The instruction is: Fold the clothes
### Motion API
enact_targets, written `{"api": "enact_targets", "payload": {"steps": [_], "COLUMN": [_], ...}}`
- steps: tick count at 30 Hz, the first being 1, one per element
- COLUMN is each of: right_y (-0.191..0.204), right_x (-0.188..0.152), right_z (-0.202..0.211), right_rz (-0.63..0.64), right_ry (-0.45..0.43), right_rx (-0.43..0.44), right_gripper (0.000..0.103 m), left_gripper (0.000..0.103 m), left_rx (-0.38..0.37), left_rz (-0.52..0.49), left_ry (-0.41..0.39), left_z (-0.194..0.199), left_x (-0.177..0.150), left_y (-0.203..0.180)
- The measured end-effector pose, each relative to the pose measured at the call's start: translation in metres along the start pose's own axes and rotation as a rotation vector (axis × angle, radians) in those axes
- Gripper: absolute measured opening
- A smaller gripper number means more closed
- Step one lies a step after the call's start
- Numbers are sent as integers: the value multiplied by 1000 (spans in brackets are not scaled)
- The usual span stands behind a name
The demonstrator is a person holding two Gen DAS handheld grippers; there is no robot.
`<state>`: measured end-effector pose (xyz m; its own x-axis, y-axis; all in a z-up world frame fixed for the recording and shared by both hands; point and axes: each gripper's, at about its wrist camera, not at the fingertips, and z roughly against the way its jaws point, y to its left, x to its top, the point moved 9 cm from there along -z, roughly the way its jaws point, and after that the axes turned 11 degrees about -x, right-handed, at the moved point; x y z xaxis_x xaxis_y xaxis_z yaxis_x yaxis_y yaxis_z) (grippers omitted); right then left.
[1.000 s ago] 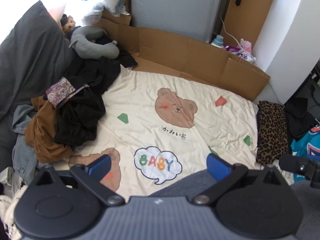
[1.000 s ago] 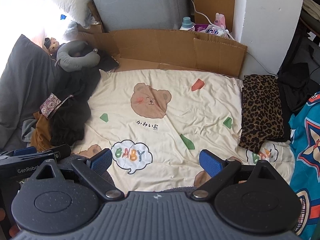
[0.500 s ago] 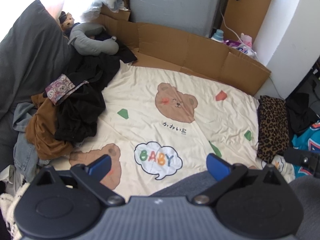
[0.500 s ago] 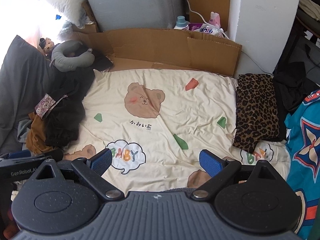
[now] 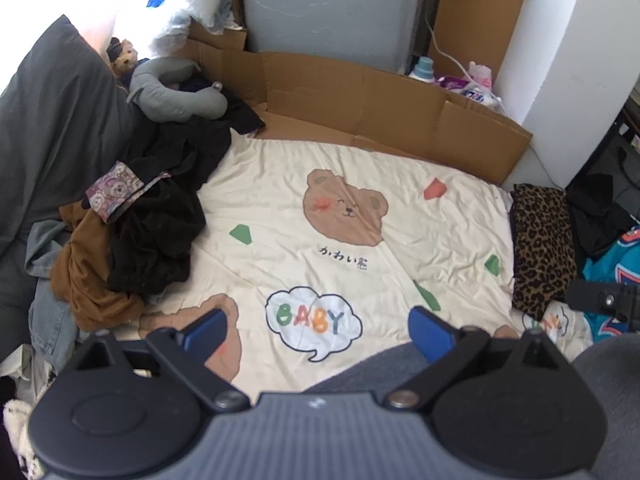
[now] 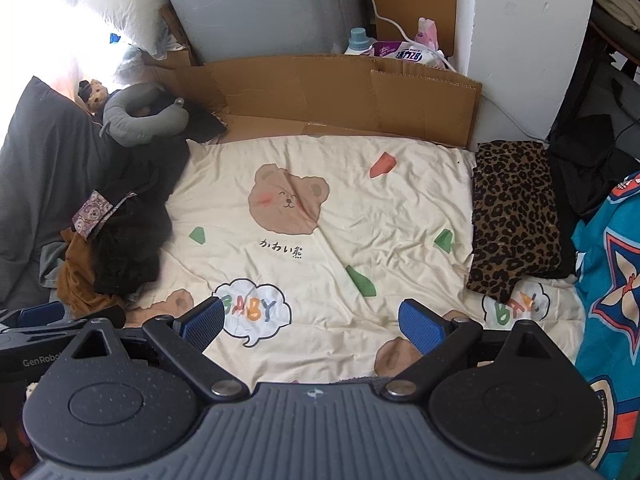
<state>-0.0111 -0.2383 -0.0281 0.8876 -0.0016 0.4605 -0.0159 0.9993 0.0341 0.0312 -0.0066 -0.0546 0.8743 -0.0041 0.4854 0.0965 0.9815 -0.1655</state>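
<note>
At the bottom of the left wrist frame my left gripper (image 5: 318, 330) hangs with its blue-padded jaws spread wide and nothing between them, and in the right wrist frame my right gripper (image 6: 310, 320) is the same, jaws apart and empty. Both hover above the near edge of a cream sheet (image 5: 400, 216) printed with bear faces and a "BABY" speech bubble (image 5: 314, 322), which sits just past the left gripper's fingertips. A grey-clad part of me (image 5: 360, 368) shows at the lower centre of the left view, under the gripper. At the lower left of the right wrist frame I can see the side of my other gripper. Further out, at the left of both frames, lies the pile of unfolded clothes (image 5: 132, 240): black garments on top, a brown one (image 5: 88, 280) beneath, a patterned strip (image 5: 112, 192) across them, partly on the sheet's left edge. At the right of the frame a folded leopard-print garment (image 6: 512, 216) rests on the sheet's right edge, with a black garment (image 6: 584, 160) just beyond it and a teal printed fabric (image 6: 612, 264) at the far right. Beyond the pile sits a grey neck pillow (image 5: 176, 92), and along the sheet's far edge stands a cardboard panel (image 5: 380, 100).
</note>
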Motion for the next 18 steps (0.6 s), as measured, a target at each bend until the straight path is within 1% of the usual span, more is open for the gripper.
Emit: {"api": "enact_targets", "payload": {"steps": [18], "right_y": [-3], "right_x": [1], "right_z": [0], "right_rz": [-6], "right_ry": [-8], "right_rx": [0], "right_gripper": [97], "left_gripper": [98], "left_rx": [-7], "left_rz": [27], "left_ry": [17], "left_z": [-4], "left_x": [0], "left_y": [5]}}
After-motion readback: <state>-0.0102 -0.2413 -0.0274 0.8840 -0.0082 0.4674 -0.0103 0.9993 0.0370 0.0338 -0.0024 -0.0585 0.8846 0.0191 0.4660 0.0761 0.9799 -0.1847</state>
